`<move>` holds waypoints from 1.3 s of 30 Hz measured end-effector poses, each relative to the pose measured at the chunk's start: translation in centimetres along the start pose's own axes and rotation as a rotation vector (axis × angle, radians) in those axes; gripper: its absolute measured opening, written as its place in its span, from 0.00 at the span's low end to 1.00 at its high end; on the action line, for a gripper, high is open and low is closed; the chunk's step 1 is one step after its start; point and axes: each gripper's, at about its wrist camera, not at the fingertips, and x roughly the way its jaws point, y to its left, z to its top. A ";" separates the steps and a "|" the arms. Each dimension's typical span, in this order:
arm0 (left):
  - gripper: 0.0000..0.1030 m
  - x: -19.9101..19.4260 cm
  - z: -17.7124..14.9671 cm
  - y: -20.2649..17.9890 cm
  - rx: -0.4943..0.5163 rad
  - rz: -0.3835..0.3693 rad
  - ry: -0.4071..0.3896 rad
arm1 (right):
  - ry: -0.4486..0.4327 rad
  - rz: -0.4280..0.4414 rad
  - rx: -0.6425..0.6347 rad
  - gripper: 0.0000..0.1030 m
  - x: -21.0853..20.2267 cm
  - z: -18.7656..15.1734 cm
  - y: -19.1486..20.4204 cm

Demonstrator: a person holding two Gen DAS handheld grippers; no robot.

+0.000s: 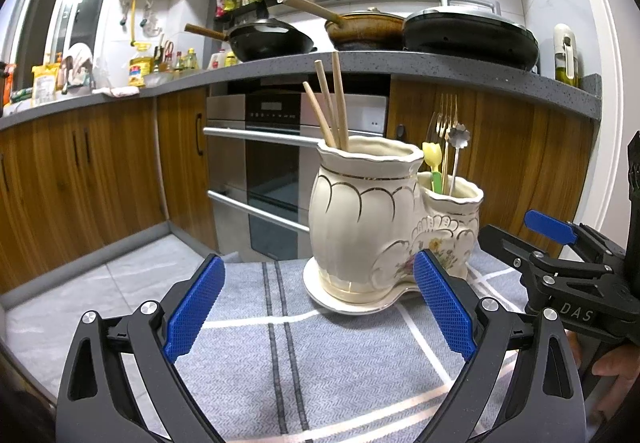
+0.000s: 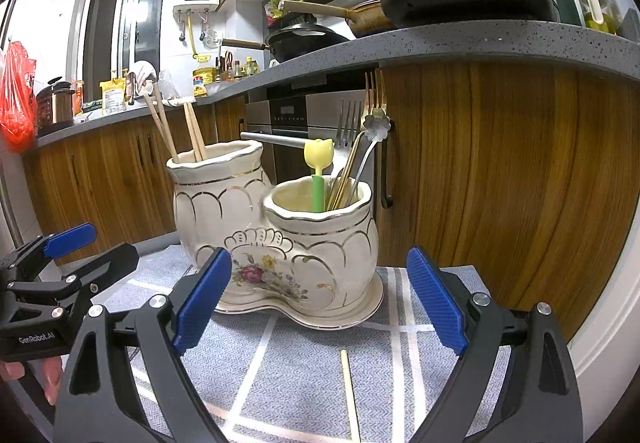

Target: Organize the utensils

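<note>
A cream ceramic double-pot utensil holder (image 1: pixel 372 219) (image 2: pixel 256 227) stands on its saucer on a grey striped cloth (image 1: pixel 328 363). Three wooden chopsticks (image 1: pixel 330 107) (image 2: pixel 176 123) lean in the tall pot. In the small pot are forks (image 2: pixel 354 123), a flower-headed spoon (image 2: pixel 376 125) and a yellow-green tulip utensil (image 2: pixel 319 171). One loose chopstick (image 2: pixel 349 391) lies on the cloth just ahead of my right gripper (image 2: pixel 320 303), which is open and empty. My left gripper (image 1: pixel 320 307) is open and empty too, in front of the holder. Each gripper shows in the other's view.
Wooden cabinets (image 2: pixel 500 183) and an oven (image 1: pixel 276 171) stand right behind the cloth. On the grey counter (image 1: pixel 400 63) above sit pans and bottles. A hand (image 1: pixel 616 371) holds the right gripper at the right edge. Grey floor (image 1: pixel 80 303) lies left.
</note>
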 end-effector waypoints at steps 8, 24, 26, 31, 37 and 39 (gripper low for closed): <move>0.92 0.0 0.0 0.0 -0.001 0.001 0.000 | -0.001 -0.001 -0.002 0.86 0.0 0.0 0.0; 0.92 0.0 0.0 0.0 -0.001 0.000 0.000 | -0.001 -0.001 -0.002 0.86 0.0 0.0 0.0; 0.92 0.0 0.1 0.0 0.000 0.000 0.001 | -0.001 -0.001 -0.002 0.86 0.0 0.0 0.0; 0.92 0.0 0.0 0.0 -0.001 0.001 0.002 | -0.001 -0.001 -0.003 0.86 0.0 0.0 0.0; 0.92 0.0 -0.1 0.0 0.002 0.010 0.002 | -0.002 -0.001 -0.003 0.86 0.0 0.0 0.0; 0.92 0.1 -0.1 -0.1 0.006 0.009 0.001 | -0.002 -0.001 -0.003 0.86 0.0 0.0 0.0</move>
